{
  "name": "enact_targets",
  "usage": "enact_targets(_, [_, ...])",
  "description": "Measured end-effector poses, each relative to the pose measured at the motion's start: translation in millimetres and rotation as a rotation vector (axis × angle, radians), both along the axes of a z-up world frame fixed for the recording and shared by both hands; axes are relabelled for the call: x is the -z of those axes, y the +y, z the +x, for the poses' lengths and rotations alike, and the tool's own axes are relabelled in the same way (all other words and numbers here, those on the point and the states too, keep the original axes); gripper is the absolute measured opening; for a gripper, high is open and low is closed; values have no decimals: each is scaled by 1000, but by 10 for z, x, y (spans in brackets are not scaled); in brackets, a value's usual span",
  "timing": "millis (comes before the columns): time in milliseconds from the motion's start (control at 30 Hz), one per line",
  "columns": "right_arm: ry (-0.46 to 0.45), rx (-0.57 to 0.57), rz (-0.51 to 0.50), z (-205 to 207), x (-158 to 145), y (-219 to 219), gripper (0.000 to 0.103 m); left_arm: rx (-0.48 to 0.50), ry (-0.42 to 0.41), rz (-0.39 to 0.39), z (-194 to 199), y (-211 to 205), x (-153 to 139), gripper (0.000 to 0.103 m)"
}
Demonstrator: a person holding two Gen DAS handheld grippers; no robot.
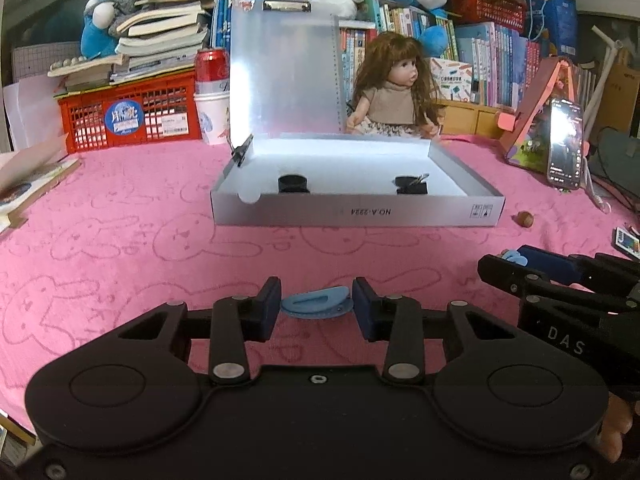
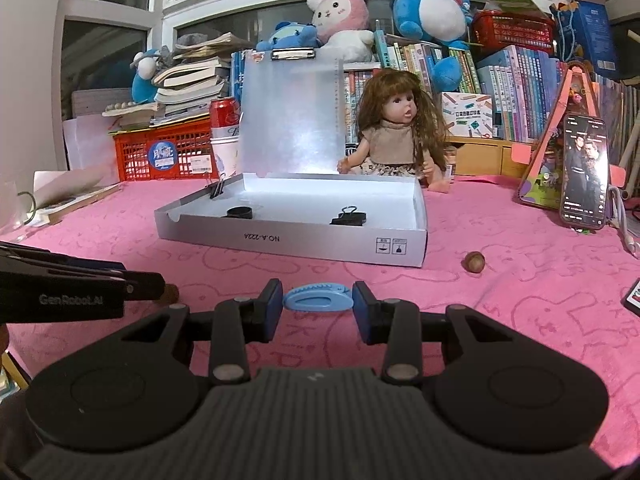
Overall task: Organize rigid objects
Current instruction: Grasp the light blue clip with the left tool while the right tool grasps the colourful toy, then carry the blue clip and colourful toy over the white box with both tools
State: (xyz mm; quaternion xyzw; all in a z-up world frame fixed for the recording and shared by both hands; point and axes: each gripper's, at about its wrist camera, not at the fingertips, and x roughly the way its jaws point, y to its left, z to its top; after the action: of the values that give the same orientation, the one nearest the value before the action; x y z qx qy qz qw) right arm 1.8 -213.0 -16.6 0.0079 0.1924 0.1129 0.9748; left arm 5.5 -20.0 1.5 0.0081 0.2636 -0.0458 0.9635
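In the lower centre of each wrist view, a hand-held gripper has its two fingers closed on the ends of a light blue plastic clip: the left hand-held gripper (image 1: pixel 316 306) holds one blue clip (image 1: pixel 316 305), the right hand-held gripper (image 2: pixel 318 301) holds another blue clip (image 2: pixel 318 300). Both clips are just above the pink desk (image 2: pixel 500 300). Behind them, in the middle of the frame, the open white box (image 2: pixel 320 244) contains black binder clips (image 2: pixel 348 217).
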Motion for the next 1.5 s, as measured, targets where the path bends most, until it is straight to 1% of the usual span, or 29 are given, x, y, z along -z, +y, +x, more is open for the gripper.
enact_targets(267, [1, 10, 14, 36, -39, -7, 43, 12, -27, 21, -21, -14, -109, 37])
enact_targets(567, [24, 32, 41, 147, -112, -37, 43, 33, -13, 28, 156, 5, -247, 37])
enact_targets(667, [42, 50, 58, 267, -179, -70, 43, 39, -12, 27, 296, 6, -344, 37])
enact_targets(767, [62, 71, 81, 420, -252, -105, 43, 42, -28, 46, 460, -21, -454, 37])
enact_targets(867, [86, 89, 102, 591, -316, -131, 43, 38, -17, 41, 656, -41, -535, 37])
enact_targets(1233, [123, 109, 99, 1203, -492, -85, 43, 20, 16, 48, 1358, -189, -669, 37])
enact_targets(1367, [141, 106, 92, 1403, -539, -57, 43, 14, 57, 25, 1615, -193, -670, 37])
enact_targets(1500, [175, 104, 95, 1597, -538, -40, 43, 5, 121, -11, 1895, -156, -626, 37])
